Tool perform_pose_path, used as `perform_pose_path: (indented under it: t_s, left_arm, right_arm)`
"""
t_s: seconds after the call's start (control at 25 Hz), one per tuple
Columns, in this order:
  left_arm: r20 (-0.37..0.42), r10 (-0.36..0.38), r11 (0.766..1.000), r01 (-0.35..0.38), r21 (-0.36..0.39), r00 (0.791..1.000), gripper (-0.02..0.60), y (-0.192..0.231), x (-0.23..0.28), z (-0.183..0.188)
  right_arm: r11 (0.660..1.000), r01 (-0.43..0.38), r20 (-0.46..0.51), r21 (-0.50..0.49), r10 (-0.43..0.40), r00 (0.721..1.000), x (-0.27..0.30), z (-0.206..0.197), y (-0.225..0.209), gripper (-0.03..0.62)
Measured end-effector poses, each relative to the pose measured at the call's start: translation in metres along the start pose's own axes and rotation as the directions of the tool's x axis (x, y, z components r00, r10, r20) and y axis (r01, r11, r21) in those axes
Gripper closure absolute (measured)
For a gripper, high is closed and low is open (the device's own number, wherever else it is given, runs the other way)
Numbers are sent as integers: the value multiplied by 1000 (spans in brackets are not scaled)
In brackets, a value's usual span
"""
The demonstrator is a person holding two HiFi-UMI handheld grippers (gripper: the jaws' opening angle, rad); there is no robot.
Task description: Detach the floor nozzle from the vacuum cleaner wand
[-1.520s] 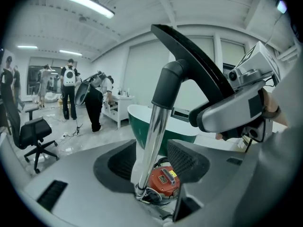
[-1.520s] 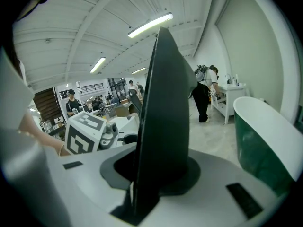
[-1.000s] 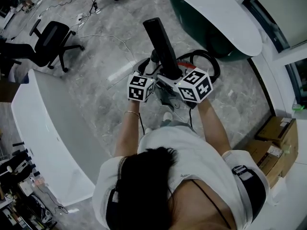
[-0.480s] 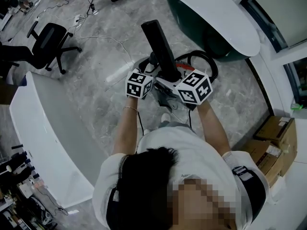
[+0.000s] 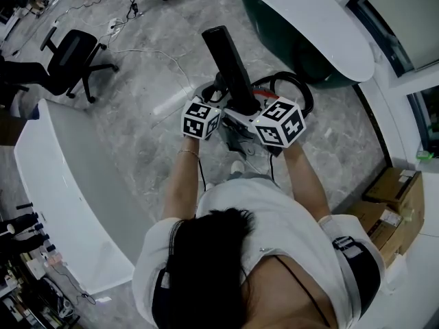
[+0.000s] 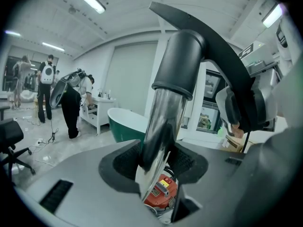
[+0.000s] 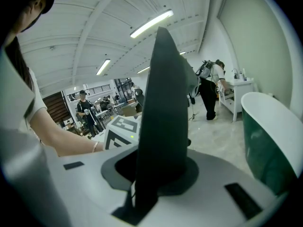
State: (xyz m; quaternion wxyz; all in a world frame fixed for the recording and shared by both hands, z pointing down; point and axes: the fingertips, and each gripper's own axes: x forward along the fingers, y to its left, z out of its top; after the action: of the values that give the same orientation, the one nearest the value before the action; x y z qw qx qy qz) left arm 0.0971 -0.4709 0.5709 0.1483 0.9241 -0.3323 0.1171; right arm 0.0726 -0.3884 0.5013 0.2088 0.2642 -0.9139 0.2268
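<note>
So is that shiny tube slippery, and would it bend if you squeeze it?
Probably slippery: the shiny tube is smooth, mirror-like metal, so the left gripper, whose jaws have just been closing around it, likely needs a firm squeeze. It runs straight, so it's probably stiff and won't bend. With the black nozzle on its end, it may feel end-heavy.

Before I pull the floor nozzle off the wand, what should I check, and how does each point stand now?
1. Left claw grips the metal wand: ok. Its jaws have just been closing, and the pads sit on both sides of the tube.
2. Right claw holds the floor nozzle: ok, shut on its black body.
3. Black collar where nozzle meets wand is free: ok, it is above the left claw.
4. Release latch pressed: cannot tell.
5. Hose clear of both claws: ok.
</note>
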Motion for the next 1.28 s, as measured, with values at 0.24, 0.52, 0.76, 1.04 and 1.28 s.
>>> perform_pose_path:
  t_s: [0.24,0.52,0.76,1.04,1.28]
  left_arm:
    - [-2,-36,999,36,4,999,414,-2,0,-1]
    - [-9,-64,998,64,7,998,413,-9,4,-2]
    - [3,-61,998,61,-1,998,413,-11,4,-1]
    - [-1,-65,998,65,-1,998,411,-18,9,-1]
    - [-3,-76,997,77,14,997,410,-24,12,-2]
  right_arm:
    - [1000,5,-15,31,-5,1000,-1,2,3,508]
    - [997,31,-39,66,-29,999,-7,1,4,510]
    - [992,43,-26,121,-40,999,-10,3,6,510]
    - [983,95,-38,154,-90,995,-16,1,6,510]
    - [975,137,-59,174,-129,990,-21,-1,6,510]
